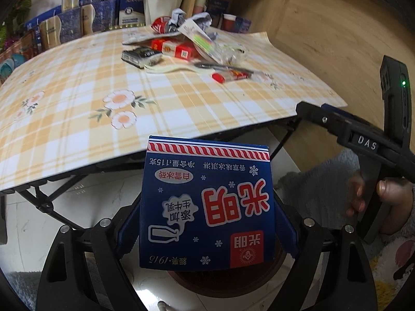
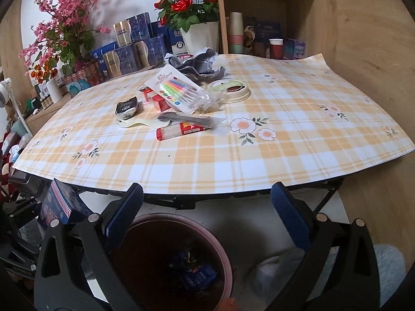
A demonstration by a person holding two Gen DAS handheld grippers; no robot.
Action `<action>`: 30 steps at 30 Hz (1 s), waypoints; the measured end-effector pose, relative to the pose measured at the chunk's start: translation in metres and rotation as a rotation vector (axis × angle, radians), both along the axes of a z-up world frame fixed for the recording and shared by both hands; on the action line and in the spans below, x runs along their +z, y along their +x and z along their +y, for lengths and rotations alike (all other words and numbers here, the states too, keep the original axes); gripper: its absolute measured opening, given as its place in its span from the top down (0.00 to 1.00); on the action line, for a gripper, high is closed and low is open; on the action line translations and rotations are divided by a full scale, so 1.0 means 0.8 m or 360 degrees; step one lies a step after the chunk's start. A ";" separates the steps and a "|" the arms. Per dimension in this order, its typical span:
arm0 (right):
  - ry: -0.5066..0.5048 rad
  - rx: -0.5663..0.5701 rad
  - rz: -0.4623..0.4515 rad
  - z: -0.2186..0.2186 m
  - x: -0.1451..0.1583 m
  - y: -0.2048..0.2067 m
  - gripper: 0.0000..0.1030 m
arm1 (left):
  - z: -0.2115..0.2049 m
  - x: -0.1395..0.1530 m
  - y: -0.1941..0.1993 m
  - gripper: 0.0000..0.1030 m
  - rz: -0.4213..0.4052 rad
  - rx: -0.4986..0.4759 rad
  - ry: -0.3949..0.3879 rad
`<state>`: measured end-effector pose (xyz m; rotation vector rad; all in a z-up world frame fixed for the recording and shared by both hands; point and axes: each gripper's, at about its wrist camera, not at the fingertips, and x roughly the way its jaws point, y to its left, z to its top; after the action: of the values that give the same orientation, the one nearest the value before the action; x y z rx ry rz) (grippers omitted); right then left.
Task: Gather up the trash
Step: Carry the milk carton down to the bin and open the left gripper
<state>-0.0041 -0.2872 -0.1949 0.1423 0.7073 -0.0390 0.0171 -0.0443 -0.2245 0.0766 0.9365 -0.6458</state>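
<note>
My left gripper [image 1: 207, 220] is shut on a blue ice-cream carton [image 1: 206, 202] with red and white print, held in front of the table edge above a dark red bin [image 1: 228, 282]. The carton also shows at the left of the right wrist view [image 2: 62, 204]. My right gripper [image 2: 207, 220] is open and empty, above the same bin [image 2: 171, 261], which holds some blue wrappers. On the checked tablecloth [image 2: 233, 160] lies a trash pile: a candle pack [image 2: 176, 90], a red-capped tube [image 2: 181, 131], a red box [image 2: 160, 102], a black wrapper [image 2: 127, 108], crumpled paper [image 2: 199, 63] and a round lid [image 2: 230, 90].
Flower pots [image 2: 199, 36], blue and gold boxes [image 2: 135, 49] and cups [image 2: 234, 33] stand behind the table by a wooden shelf. The right gripper's body [image 1: 363, 140] and the hand holding it show at the right of the left wrist view. White tiles lie under the folding table.
</note>
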 end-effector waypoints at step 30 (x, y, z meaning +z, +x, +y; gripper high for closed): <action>0.0016 -0.0026 -0.0062 -0.004 -0.001 -0.003 0.06 | 0.009 0.006 0.003 0.06 -0.0020 0.0062 -0.0059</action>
<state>-0.0065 -0.2901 -0.1957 0.1581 0.6673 -0.0485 0.0197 -0.0374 -0.2194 0.0293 0.9118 -0.6259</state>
